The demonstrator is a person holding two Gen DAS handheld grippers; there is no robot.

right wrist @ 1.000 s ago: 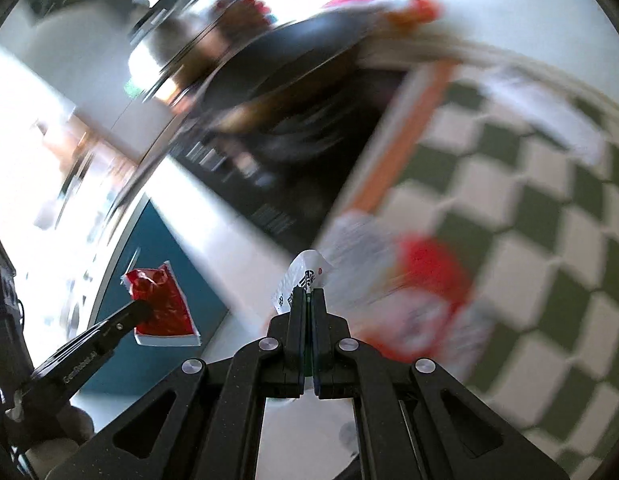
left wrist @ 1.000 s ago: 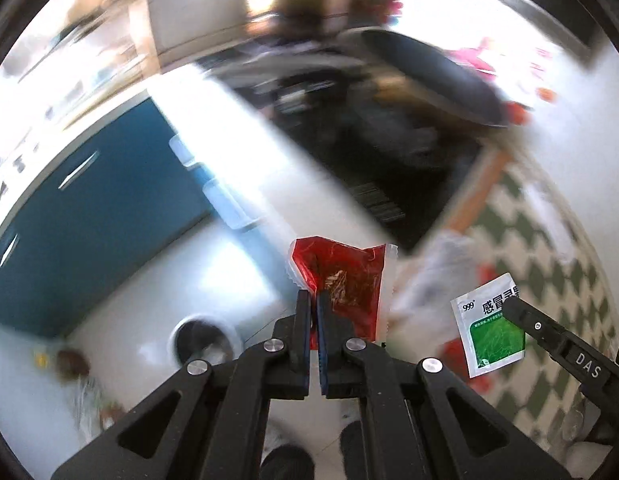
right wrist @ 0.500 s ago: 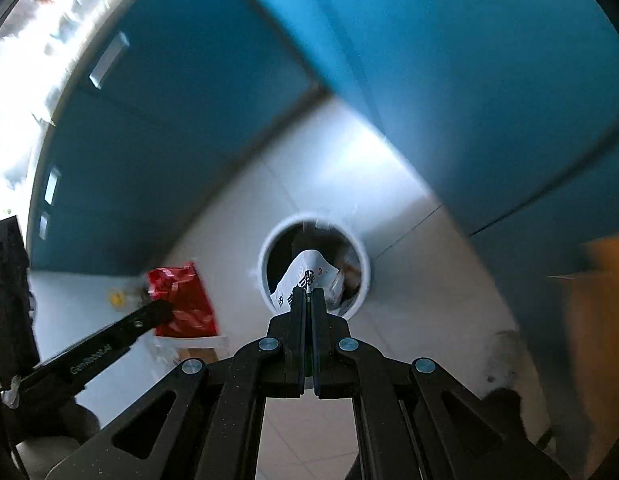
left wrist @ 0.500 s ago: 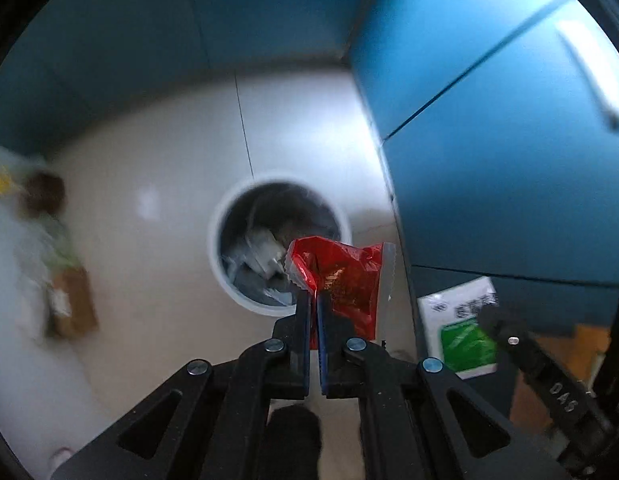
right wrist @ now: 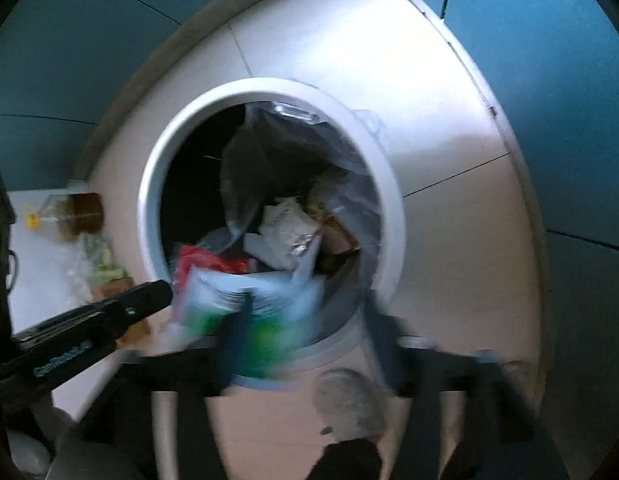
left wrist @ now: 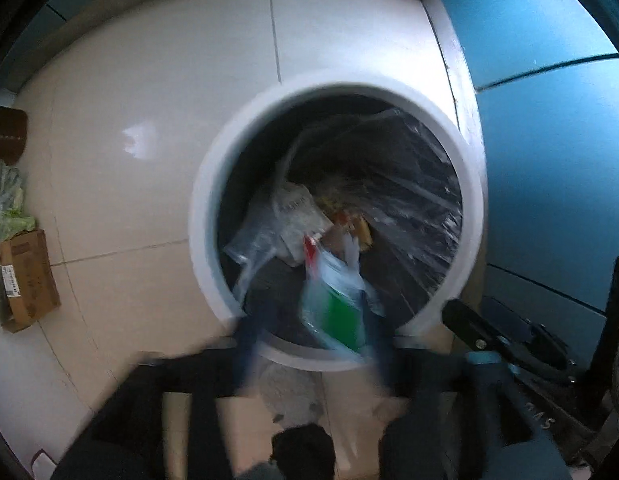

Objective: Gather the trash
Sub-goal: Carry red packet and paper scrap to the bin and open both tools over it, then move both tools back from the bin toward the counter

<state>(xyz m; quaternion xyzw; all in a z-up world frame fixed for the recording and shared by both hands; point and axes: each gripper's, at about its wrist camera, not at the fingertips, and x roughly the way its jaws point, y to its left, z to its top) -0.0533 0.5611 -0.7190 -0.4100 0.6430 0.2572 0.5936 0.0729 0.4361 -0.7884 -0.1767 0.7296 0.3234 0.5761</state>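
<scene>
- Two wrappers show over the mouth of the bin: one green-and-white sachet and one red wrapper, both smeared by blur.
- One round white bin stands on pale floor tiles, lined with a clear bag and already holding crumpled paper and plastic scraps.
- In the left wrist view the sachet's long axis runs roughly up and down, white end toward the bin's middle, green end toward the near rim; it lies between the spread fingers, and whether it touches either cannot be told.
- Left gripper: its two fingers stand apart, blurred, pinching nothing.
- Right gripper: its fingers are likewise spread; the sachet sits just ahead of its left finger, and contact is unclear.
- Only a sliver of the red wrapper shows, just inside the rim, beside the sachet; its direction cannot be read.
- One cardboard box lies on the floor, well apart from the bin, beside one blue cabinet front.
</scene>
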